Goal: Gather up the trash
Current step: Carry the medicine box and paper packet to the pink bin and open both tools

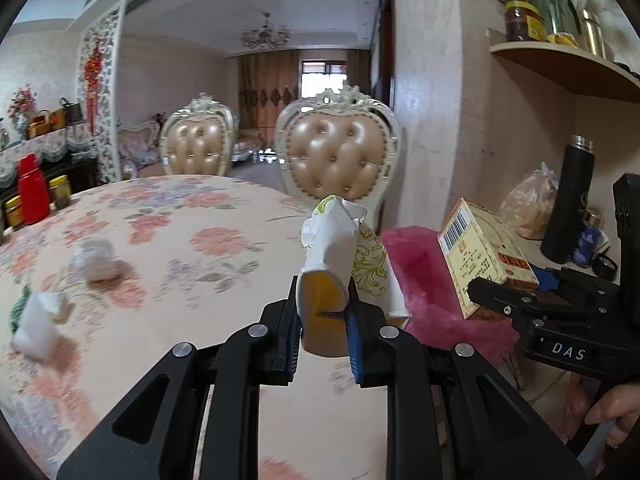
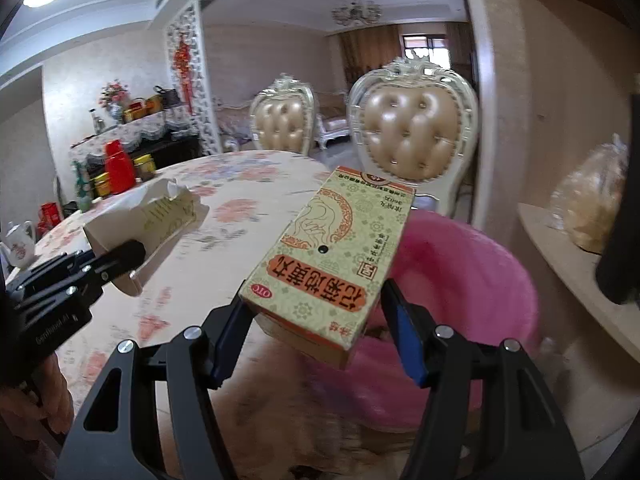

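your left claw [image 1: 324,344] pinches a crumpled white paper cup [image 1: 334,264]; your right claw [image 2: 316,340] clamps a green-and-orange cardboard medicine box [image 2: 328,264], both held beside the pink plastic bin [image 2: 472,280], not yet dropped. more white scraps [image 1: 36,320] lie uncollected on the floral-clothed worktop [image 1: 168,240].

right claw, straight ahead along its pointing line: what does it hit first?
Probably the pink bin. The right claw, shut on the medicine box, points over the bin's mouth, past the table edge. The box's far end leads; depth is unclear, so the chair behind may be next.
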Available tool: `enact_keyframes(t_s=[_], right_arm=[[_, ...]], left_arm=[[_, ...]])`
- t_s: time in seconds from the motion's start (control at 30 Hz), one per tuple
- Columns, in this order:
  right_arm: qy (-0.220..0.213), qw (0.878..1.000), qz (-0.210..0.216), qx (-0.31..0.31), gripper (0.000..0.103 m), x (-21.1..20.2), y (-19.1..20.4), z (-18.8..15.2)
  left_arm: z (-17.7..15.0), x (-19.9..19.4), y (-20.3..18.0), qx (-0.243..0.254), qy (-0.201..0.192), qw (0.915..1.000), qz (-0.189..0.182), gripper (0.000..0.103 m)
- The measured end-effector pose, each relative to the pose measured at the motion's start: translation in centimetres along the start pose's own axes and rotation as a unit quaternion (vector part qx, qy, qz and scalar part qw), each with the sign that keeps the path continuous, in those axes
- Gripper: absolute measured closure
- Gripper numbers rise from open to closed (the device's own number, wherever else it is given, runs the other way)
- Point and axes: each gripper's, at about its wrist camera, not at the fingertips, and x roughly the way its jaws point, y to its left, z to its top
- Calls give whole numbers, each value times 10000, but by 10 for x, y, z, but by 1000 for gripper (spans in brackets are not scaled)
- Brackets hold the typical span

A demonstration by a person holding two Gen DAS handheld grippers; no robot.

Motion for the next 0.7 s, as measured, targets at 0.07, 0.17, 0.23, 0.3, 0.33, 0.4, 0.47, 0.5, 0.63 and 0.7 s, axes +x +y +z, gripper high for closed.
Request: enact_keyframes(t_s=[0.07, 0.17, 0.23, 0.3, 0.33, 0.4, 0.47, 0.5, 0.63, 0.7], right_arm=[[18, 10000, -78, 55, 40, 1, -12, -1], [53, 9997, -208, 121, 40, 6, -32, -1], [62, 9996, -257, 130, 40, 9, -42, 1], [62, 9995, -282, 159, 40, 12, -50, 3], [76, 9994, -274, 173, 40, 14, -55, 4], [125, 9995, -243, 137, 40, 20, -61, 6], [154, 9995, -266, 15, 40, 24, -66, 8], [194, 9995, -256, -13, 39, 26, -68, 8], [118, 9988, -458, 126, 19, 19, -85, 9], [96, 9983, -533, 202, 19, 11, -92, 7]], left_arm=[[4, 11, -8, -23, 37, 9999, -151, 83], [11, 24, -22, 21, 46, 9995, -324, 83], [15, 33, -32, 77, 57, 9991, -415, 83], [17, 38, -38, 123, 60, 9987, -491, 83], [19, 44, -44, 148, 71, 9984, -536, 83], [22, 52, -52, 165, 82, 9980, -607, 83], [26, 62, -61, 185, 88, 9975, -681, 83], [27, 66, -64, 187, 85, 9973, -705, 83], [34, 90, -80, 138, 187, 9961, -856, 82], [35, 102, -86, 141, 284, 9954, -906, 82]])
